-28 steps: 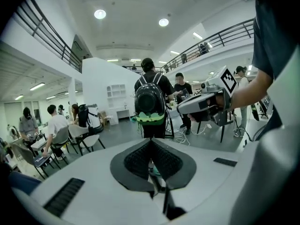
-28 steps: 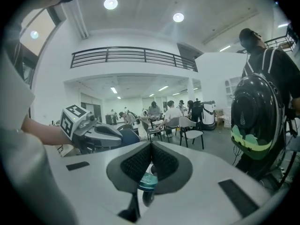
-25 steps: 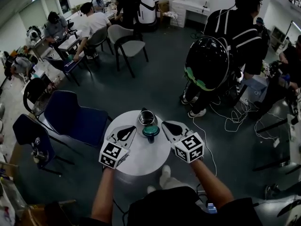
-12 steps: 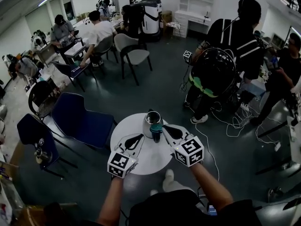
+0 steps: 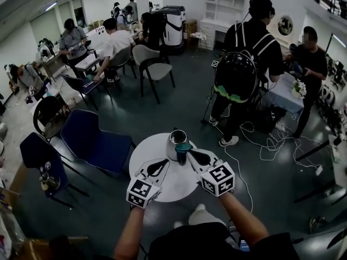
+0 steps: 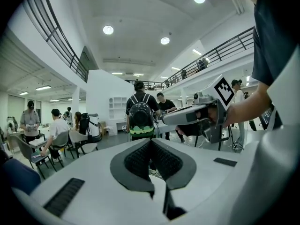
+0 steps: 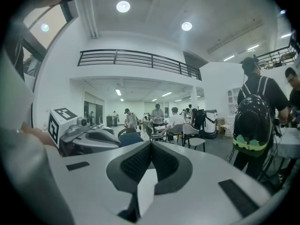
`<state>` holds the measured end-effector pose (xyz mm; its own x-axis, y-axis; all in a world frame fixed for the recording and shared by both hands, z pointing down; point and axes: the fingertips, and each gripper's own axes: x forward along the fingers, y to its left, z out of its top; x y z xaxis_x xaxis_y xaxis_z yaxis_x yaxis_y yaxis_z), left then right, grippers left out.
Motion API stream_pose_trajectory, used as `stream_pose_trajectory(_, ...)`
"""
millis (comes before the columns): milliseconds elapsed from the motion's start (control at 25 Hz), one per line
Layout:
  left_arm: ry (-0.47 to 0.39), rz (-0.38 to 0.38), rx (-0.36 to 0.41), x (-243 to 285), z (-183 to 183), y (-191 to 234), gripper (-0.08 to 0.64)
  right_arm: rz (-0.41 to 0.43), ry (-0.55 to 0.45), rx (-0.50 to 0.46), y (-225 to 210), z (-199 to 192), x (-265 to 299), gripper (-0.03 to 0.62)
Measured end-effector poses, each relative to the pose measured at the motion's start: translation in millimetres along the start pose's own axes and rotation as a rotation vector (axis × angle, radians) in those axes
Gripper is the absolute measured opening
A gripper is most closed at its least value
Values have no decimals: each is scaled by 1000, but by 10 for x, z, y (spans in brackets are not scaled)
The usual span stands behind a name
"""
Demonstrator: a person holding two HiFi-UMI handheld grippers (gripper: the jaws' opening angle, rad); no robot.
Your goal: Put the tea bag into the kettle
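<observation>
**both pairs of jaws closed on nothing, kettle upright on the round table**

jaws first: the left gripper [image 6: 151, 146] has its two dark ribbed pads pressed together at the tip, with nothing between them. the right gripper [image 7: 151, 149] is the same, pads meeting and empty. in the head view both hang over the near half of the round white table [image 5: 162, 188], the left one toward its left side and the right one toward its right. both point away from the person toward the table's far edge.

beyond the table stands a person with a black backpack [image 5: 238, 75], back turned. two blue chairs [image 5: 92, 140] sit just left of the table, and loose cables [image 5: 271, 142] lie on the floor to its right.

the kettle [image 5: 176, 141] stands upright at the table's far edge, its long axis vertical and its open mouth facing up. which way its spout and handle point is too small to tell. a dark thing with a teal top [image 5: 182, 151] stands just beside it, toward the table's middle, right by the right gripper's tip.

the tea bag cannot be made out in any view. both gripper views look out over the room, above the tabletop, so neither shows the kettle.
</observation>
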<state>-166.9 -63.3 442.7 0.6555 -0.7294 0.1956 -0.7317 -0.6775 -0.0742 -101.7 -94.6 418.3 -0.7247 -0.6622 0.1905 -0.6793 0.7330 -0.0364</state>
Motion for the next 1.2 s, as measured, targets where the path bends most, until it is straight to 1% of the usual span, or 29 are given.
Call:
stream_pose_trajectory(400,-10,23,6,-65,9,-27,15,14,-15,-6,74,32,-56,17)
stream_pose_trajectory(520,-16,22,-10,-54,47,-98,15,21,-17,-9,66,34,-115,17)
stream_pose_trajectory(640,-23,31,-6,-44,99,-156,15,29,-21,-12,64,46,-187,17)
stream_pose_trajectory(800,-28,33,-3,-19,180,-288,15,42,-20,-11,55,73,-300,17)
stream_pose_trajectory(1000,-26,34,-17,-31,192,-504,15,60,-25,-13,103,53,-475,17)
stream_pose_trajectory(1200,-35,37,-20,-3,275,-722,15,54,-23,-9,50,25,-720,17)
